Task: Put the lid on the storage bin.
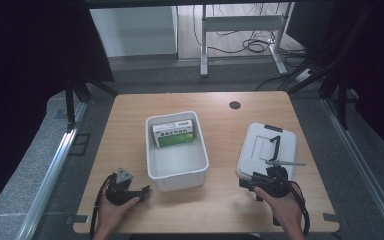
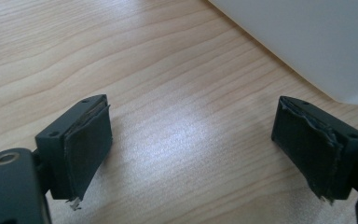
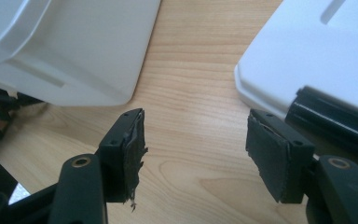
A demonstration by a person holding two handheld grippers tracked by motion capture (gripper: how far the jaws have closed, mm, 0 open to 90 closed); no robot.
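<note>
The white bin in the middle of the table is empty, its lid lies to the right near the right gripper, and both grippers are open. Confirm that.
Not quite: the white bin is not empty. The high view shows a green and white box lying at its far end. The rest stands: the lid lies to the right, near the right gripper, and both it and the left gripper are open.
</note>
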